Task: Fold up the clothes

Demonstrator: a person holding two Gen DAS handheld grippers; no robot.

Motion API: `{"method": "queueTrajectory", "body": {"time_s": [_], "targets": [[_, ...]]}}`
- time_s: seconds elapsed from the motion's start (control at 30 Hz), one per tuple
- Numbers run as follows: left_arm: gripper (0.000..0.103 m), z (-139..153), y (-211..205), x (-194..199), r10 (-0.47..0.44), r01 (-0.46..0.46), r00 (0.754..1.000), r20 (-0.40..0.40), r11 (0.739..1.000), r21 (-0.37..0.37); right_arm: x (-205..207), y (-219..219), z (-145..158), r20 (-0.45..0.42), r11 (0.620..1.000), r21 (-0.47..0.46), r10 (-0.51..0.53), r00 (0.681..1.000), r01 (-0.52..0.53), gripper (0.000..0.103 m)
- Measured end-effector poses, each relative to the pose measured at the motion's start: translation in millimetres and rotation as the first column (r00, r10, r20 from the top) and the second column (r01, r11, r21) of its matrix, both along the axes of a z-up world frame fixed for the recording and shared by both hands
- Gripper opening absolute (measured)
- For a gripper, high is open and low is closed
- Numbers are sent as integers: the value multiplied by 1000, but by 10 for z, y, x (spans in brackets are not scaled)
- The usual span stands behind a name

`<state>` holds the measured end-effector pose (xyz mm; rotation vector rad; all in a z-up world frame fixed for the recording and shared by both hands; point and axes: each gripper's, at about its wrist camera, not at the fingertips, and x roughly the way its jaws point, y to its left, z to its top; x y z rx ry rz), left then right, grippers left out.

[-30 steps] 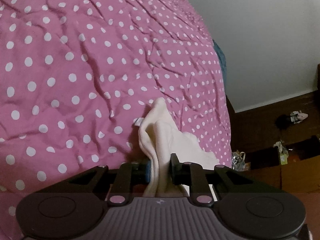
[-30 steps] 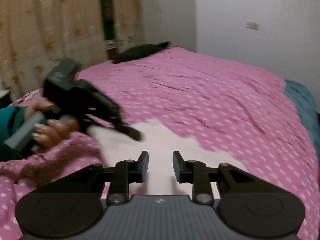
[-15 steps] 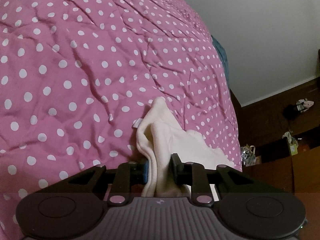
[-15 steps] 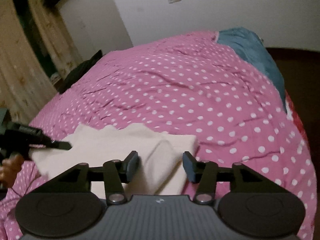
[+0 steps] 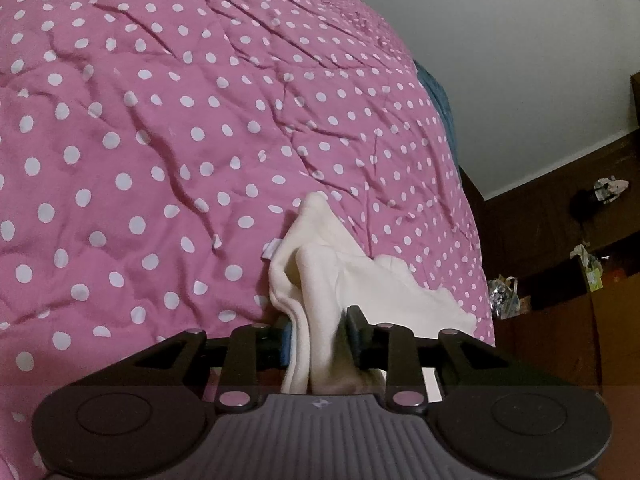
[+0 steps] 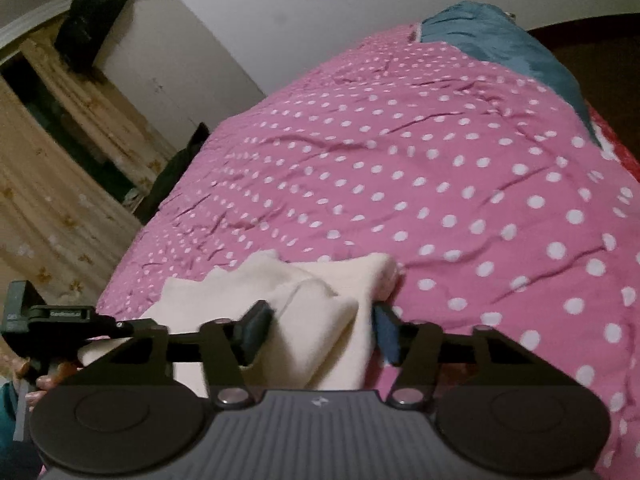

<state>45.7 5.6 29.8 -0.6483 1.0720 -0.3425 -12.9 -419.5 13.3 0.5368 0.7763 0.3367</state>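
A cream garment (image 5: 352, 276) lies bunched on the pink polka-dot bedspread (image 5: 160, 140). My left gripper (image 5: 318, 336) is shut on a thick fold of it, and the cloth rises in a peak beyond the fingers. In the right wrist view the same cream garment (image 6: 320, 312) lies folded over near the bed's front edge. My right gripper (image 6: 320, 332) is open, its jaws wide apart on either side of the folded edge. The left gripper (image 6: 56, 320) shows at the far left of that view, held by a hand.
A teal blanket (image 6: 500, 40) lies at the far end of the pink bedspread (image 6: 440, 180). A dark garment (image 6: 176, 172) rests on the bed's left side by beige curtains (image 6: 60, 184). Brown floor with small clutter (image 5: 504, 300) lies past the bed's right edge.
My right gripper has swung right and down to the garment's folded edge, and its jaws have widened around it. The left gripper keeps its hold and has barely moved.
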Motion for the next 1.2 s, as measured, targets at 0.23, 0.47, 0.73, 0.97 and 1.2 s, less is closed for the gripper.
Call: {"method": "queueTrajectory", "body": {"time_s": [0.23, 0.47, 0.73, 0.97, 1.2], "targets": [[27, 27, -37, -4, -21, 21, 999, 28, 999, 27, -30, 47, 52, 17, 1000, -3, -4, 1000, 4, 34], [25, 80, -88, 7, -48, 45, 998, 48, 997, 66, -9, 73, 36, 7, 1000, -4, -21, 1000, 21, 33], [19, 402, -267, -36, -128, 105, 975, 182, 986, 129, -204, 105, 389, 125, 998, -29, -46, 991, 50, 15], [19, 643, -579, 55, -188, 154, 951, 244, 976, 153, -307, 53, 713, 205, 993, -56, -87, 975, 100, 14], [18, 734, -1068, 234, -251, 218, 927, 280, 965, 146, -370, -190, 979, 262, 971, -128, -161, 952, 200, 14]]}}
